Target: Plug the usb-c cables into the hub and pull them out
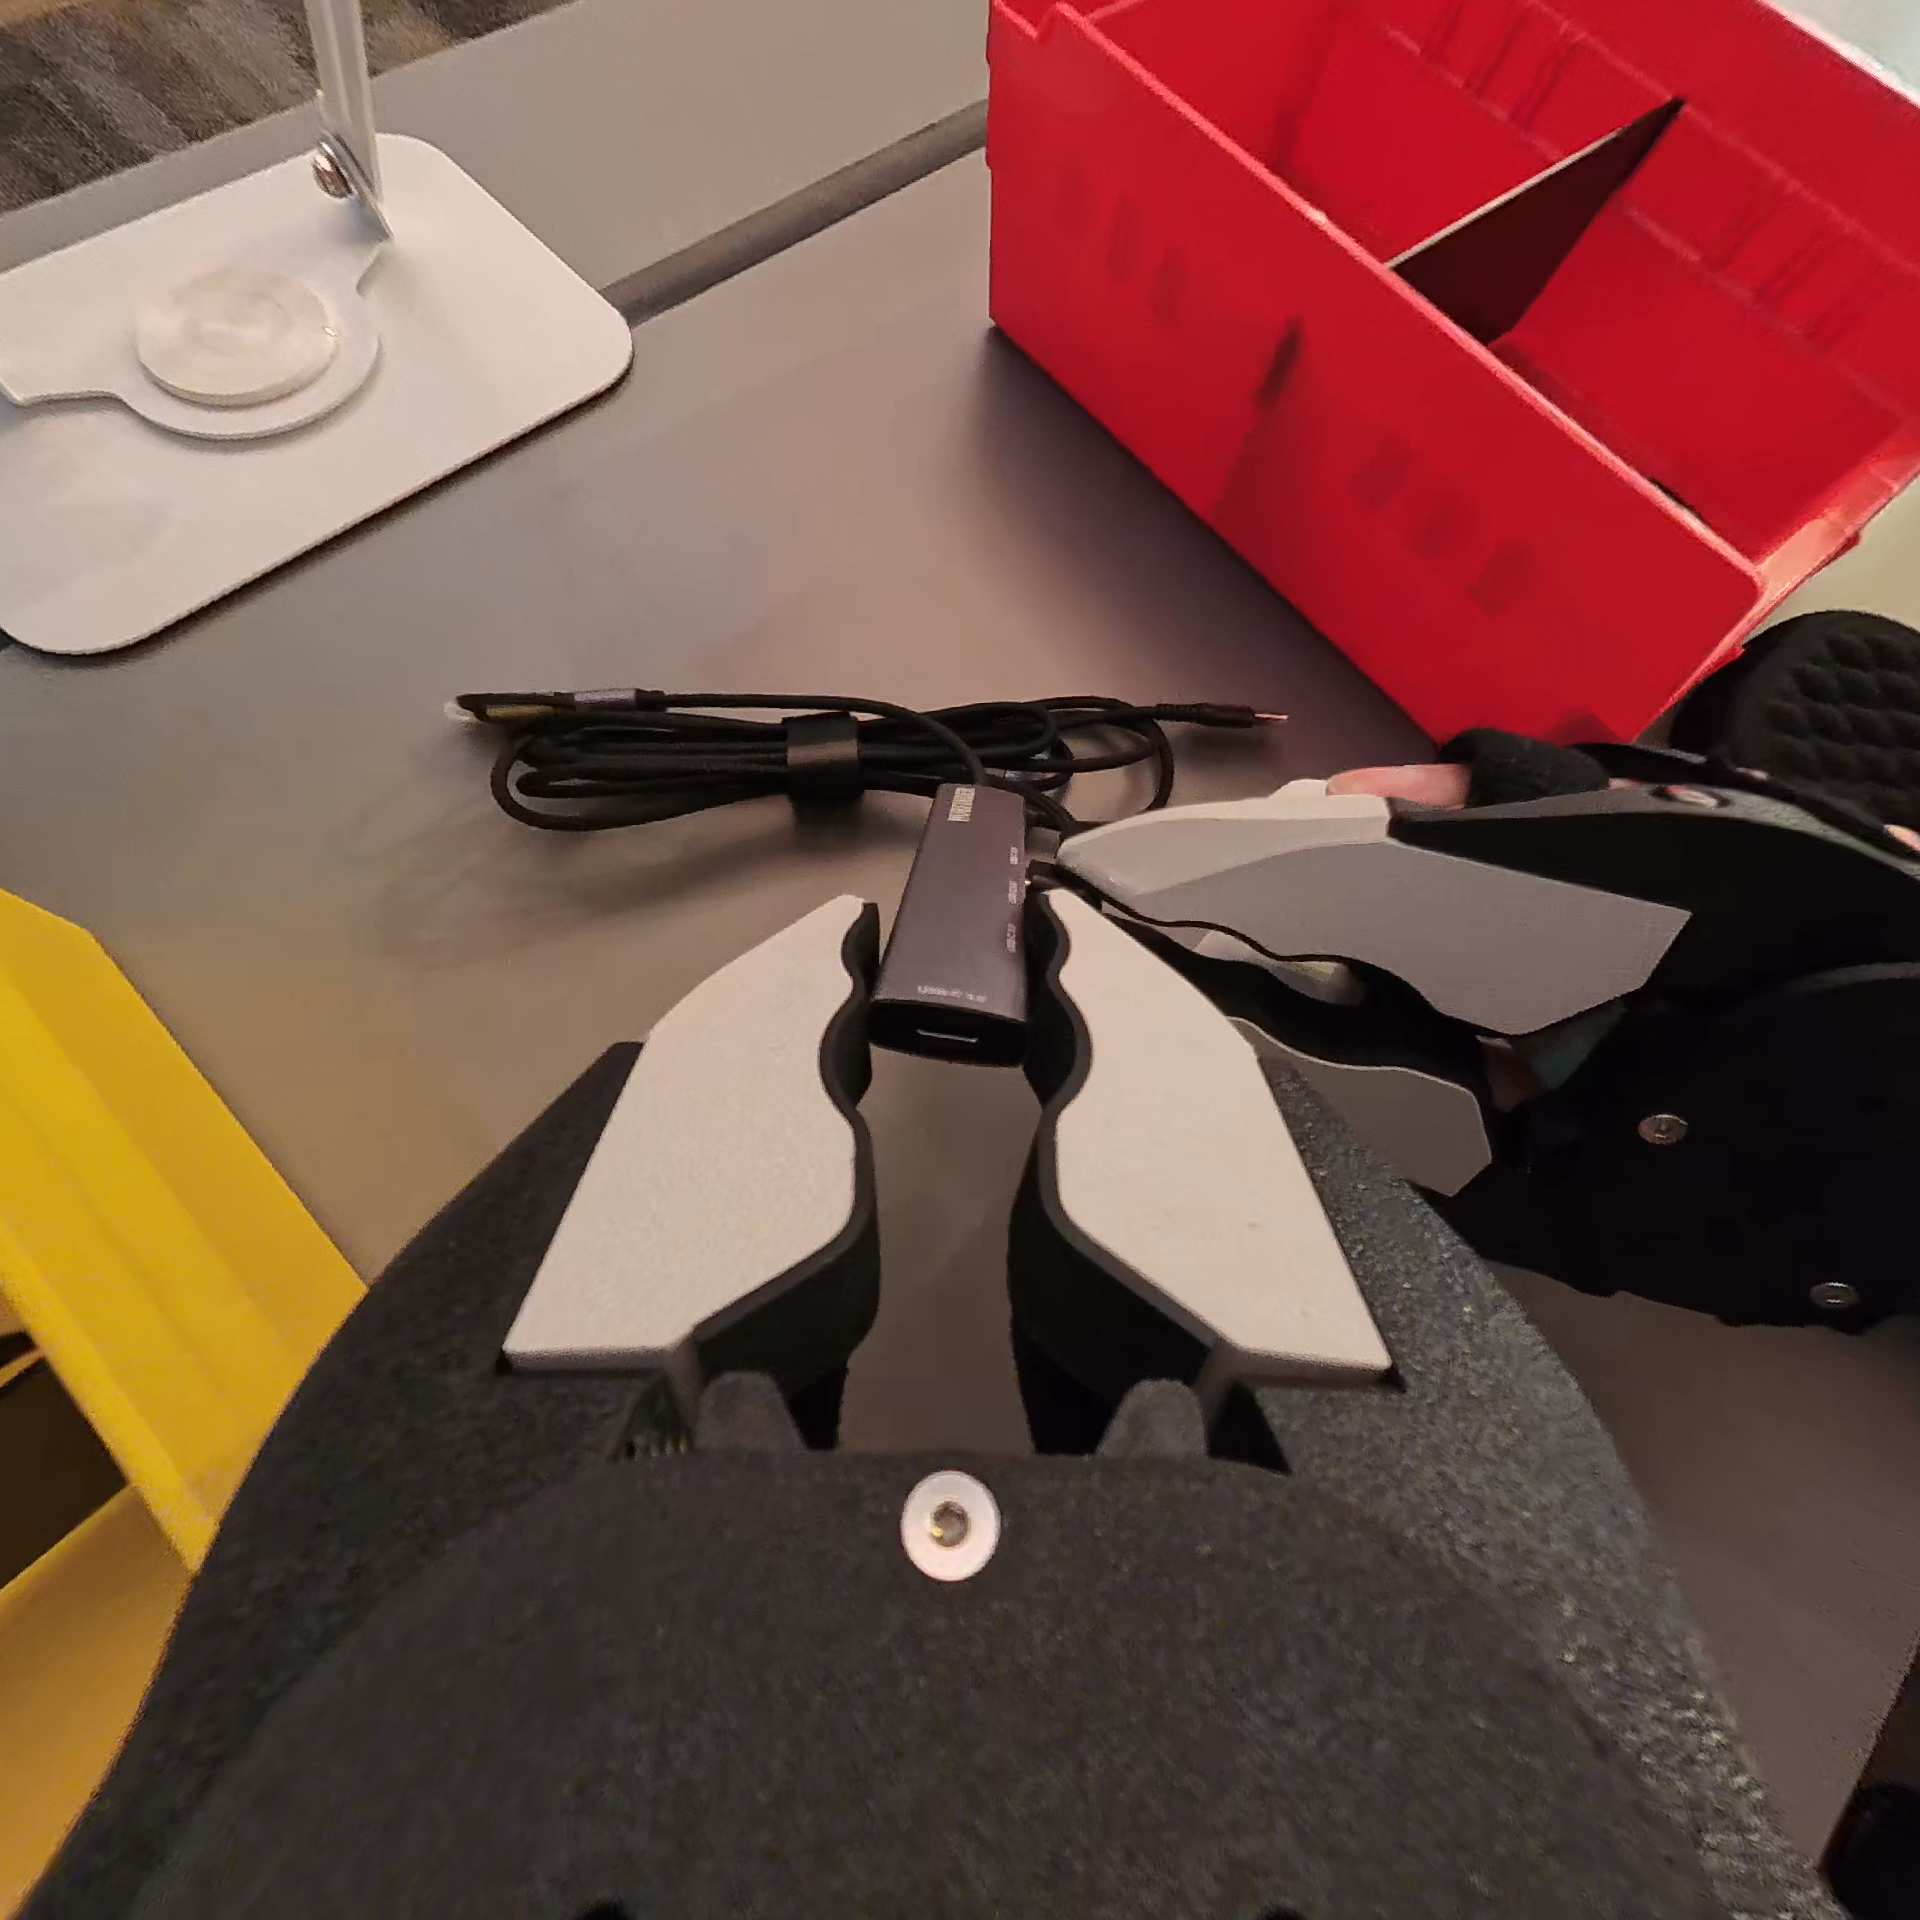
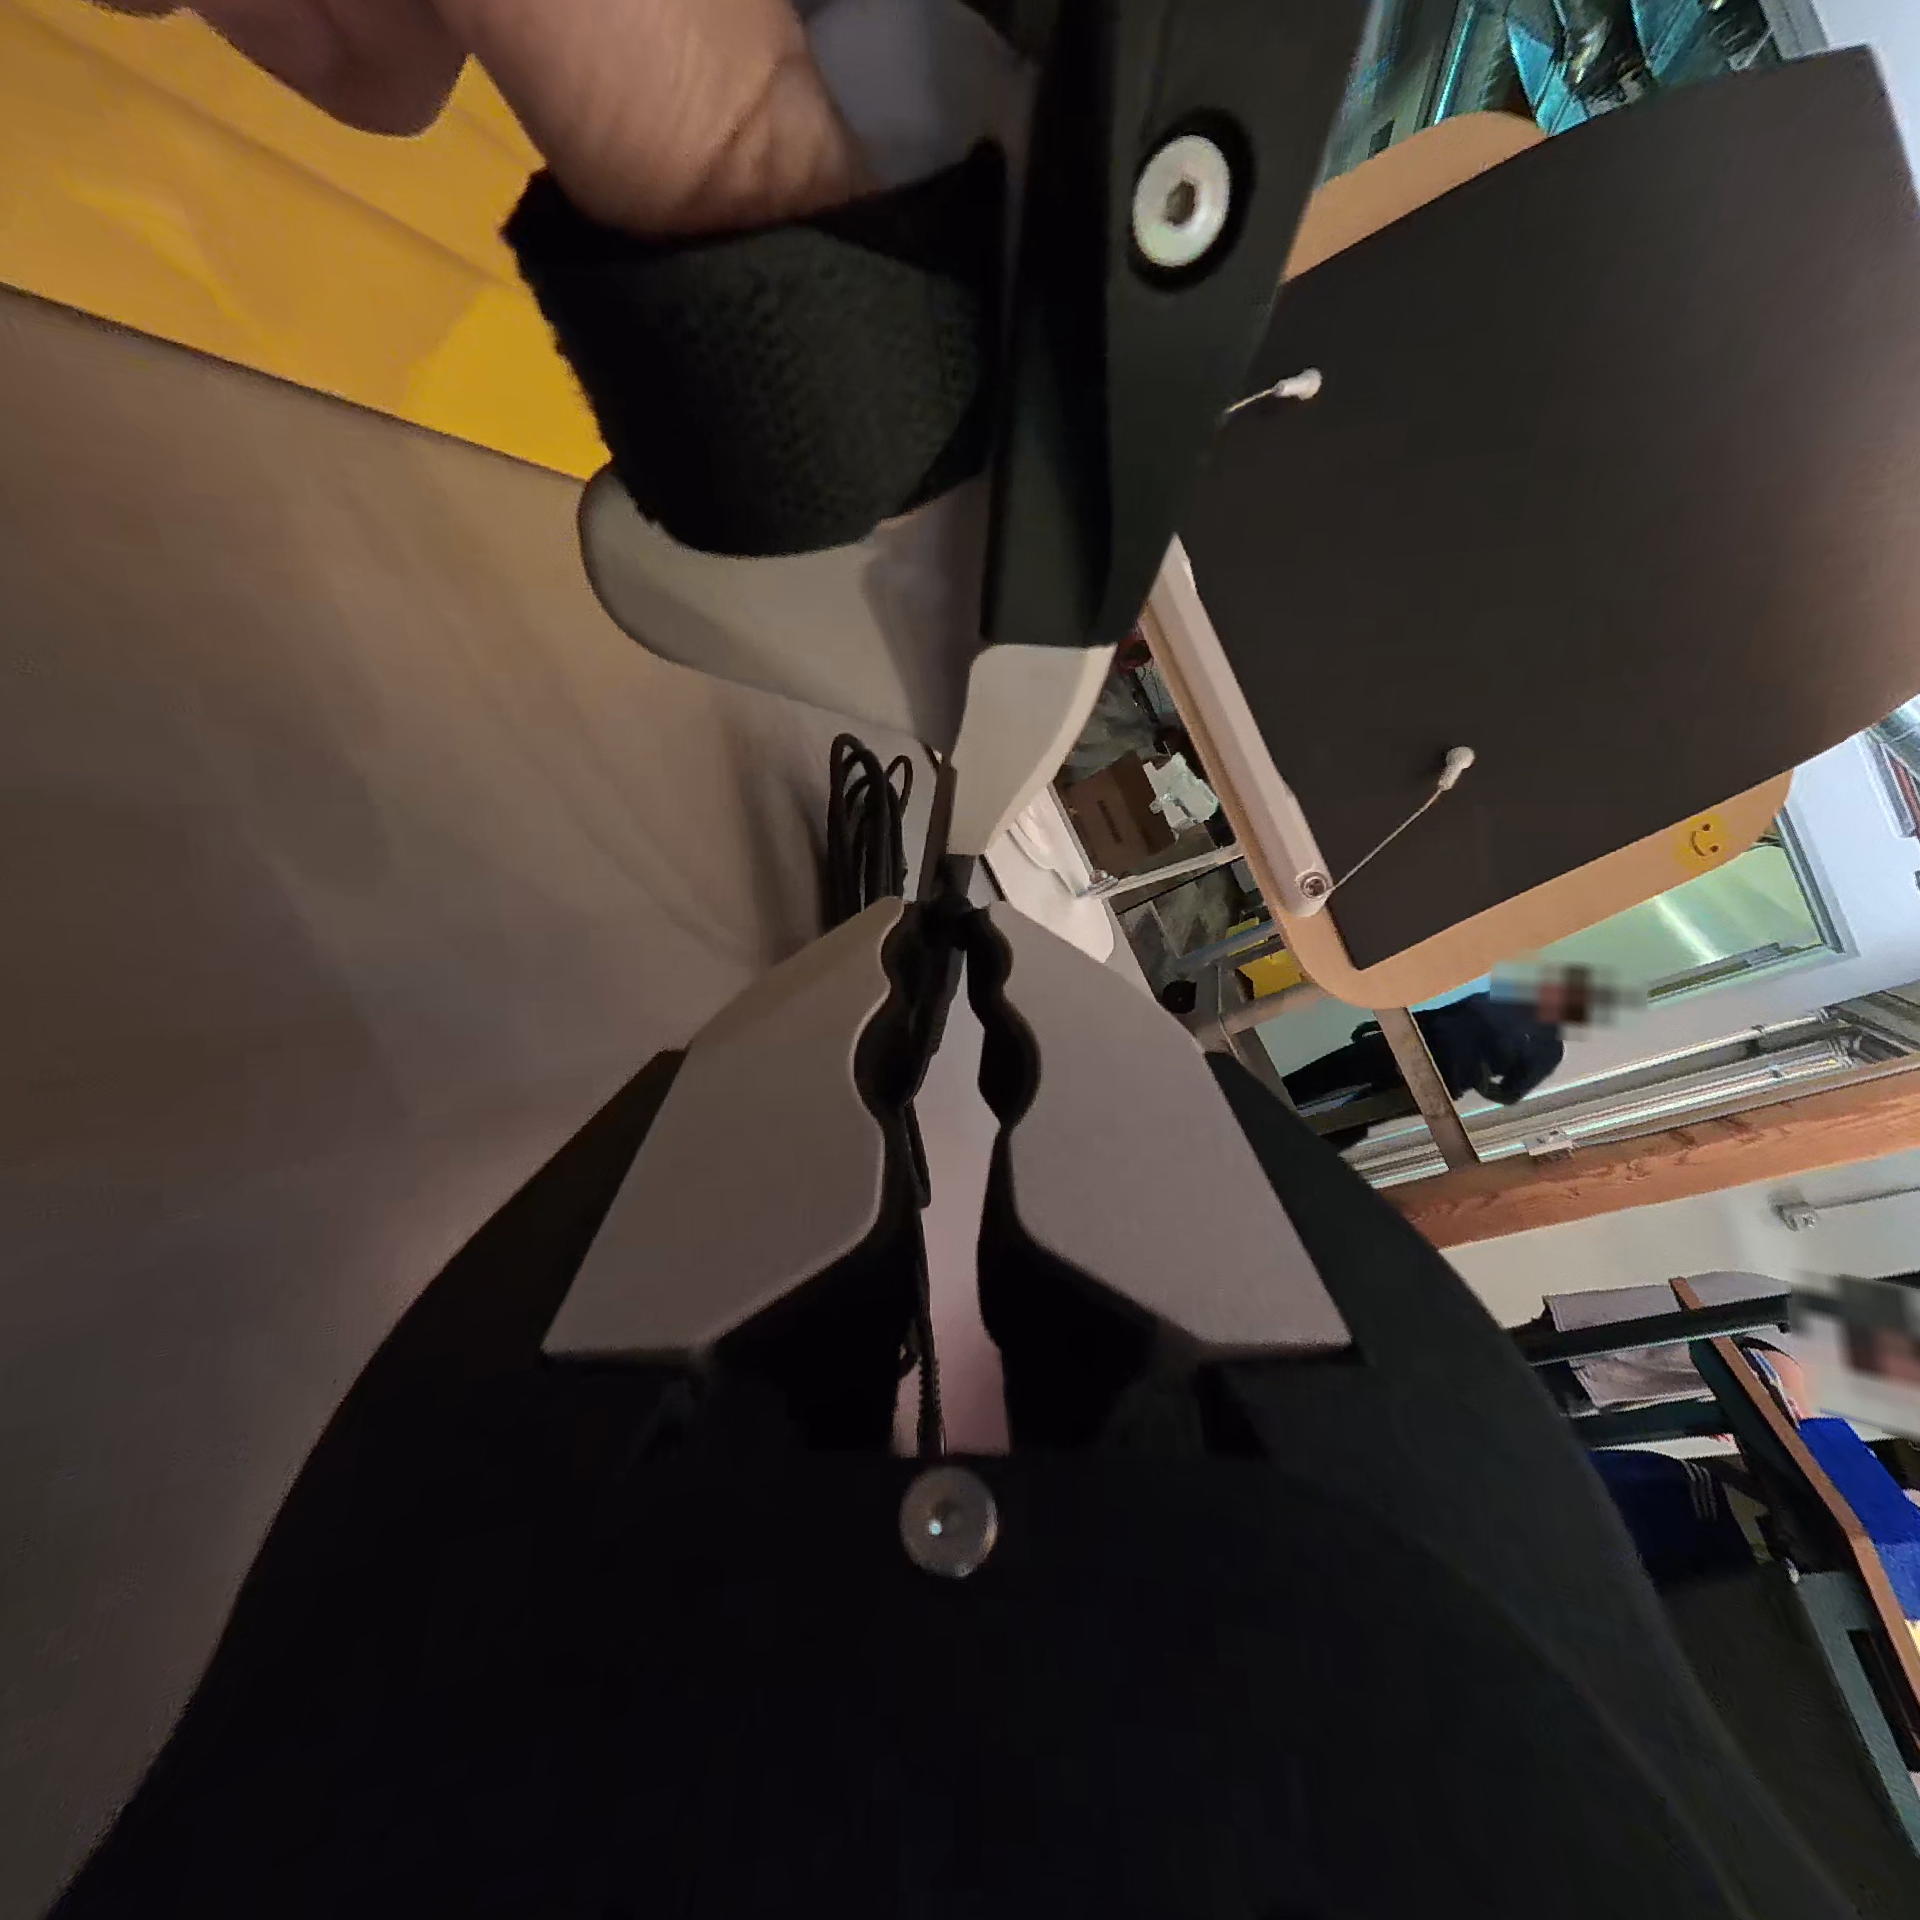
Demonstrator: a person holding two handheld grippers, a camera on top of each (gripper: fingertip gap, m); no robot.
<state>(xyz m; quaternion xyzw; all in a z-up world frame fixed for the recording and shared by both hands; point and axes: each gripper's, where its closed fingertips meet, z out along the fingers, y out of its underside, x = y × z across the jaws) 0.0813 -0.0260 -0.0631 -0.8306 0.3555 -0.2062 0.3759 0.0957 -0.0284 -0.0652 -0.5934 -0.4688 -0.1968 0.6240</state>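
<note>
Grey table (image 1: 727, 540): left tongs (image 1: 951, 935) grip hub (image 1: 956, 914) lengthwise pointing away; right tongs (image 2: 940, 925) pinch cable (image 2: 928, 1039).

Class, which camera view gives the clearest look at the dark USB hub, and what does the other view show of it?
The left wrist view: the hub lies full length between the left jaws, top face and end port visible. The right wrist view shows only a dark sliver beyond its fingertips.

Grey-fingered tool (image 1: 951, 914) on speckled black body (silver screw), black fingerless glove (image 1: 1538, 774).
</note>
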